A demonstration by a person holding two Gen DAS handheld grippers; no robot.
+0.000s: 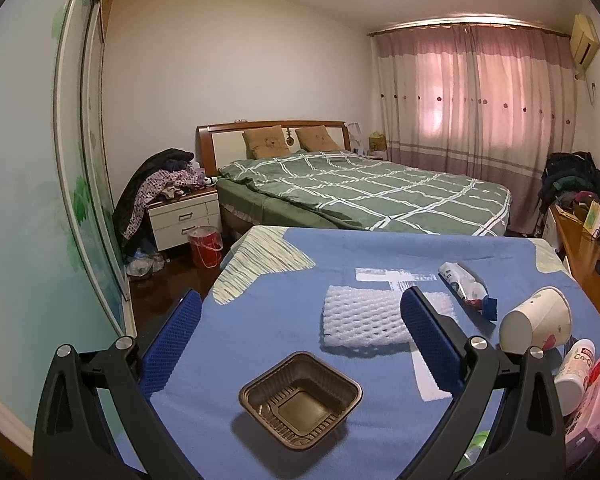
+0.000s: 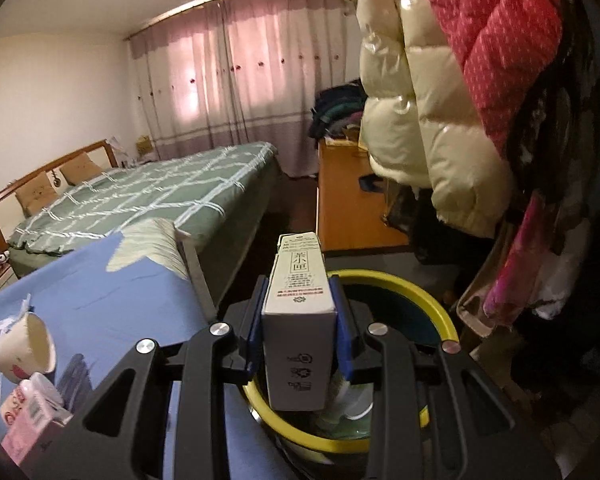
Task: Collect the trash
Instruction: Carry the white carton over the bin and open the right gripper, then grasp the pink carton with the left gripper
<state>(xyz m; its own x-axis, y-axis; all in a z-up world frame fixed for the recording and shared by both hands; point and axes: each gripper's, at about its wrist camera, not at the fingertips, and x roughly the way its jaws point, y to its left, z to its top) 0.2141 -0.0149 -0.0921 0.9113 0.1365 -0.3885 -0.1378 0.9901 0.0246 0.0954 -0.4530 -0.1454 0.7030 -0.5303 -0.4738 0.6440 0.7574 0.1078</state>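
- Left hand-held gripper hangs open over the blue tabletop, brown tray between its fingers.
- Right hand-held gripper clamps a white carton above the yellow-rimmed bin; released off-centre, the carton could strike the rim and fall outside.

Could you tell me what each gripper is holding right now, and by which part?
The right gripper clamps a white carton by its two narrow sides, above the yellow-rimmed bin. The left gripper is open, holding nothing.

White-walled bedroom; green checked bed; pink curtains glowing; dark floor.
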